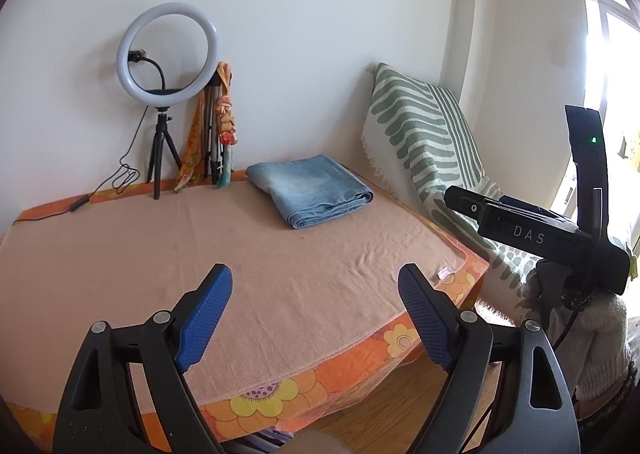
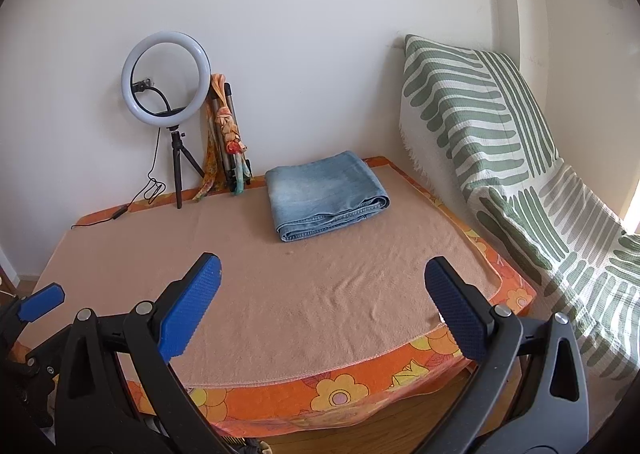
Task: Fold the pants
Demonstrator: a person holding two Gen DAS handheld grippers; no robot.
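Right wrist view: folded jeans [image 2: 328, 196] lie at the tabletop's [image 2: 280, 294] far edge near the ring light [image 2: 166, 74], long axis crosswise; right gripper [image 2: 320, 306] and left gripper [image 1: 316, 314], both spread and empty, hang well short.

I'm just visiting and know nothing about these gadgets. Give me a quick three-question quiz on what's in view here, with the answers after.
1. True or false: the jeans lie spread out flat, unfolded.
2. What stands nearest the ring light? A) tripod wrapped in a scarf B) striped throw C) jeans
3. Fill in: both the left gripper and the right gripper have their jaws ____, with nothing between them.

Key: 1 false, they are a folded stack on the peach blanket. 2 A, the tripod wrapped in a scarf. 3 open.
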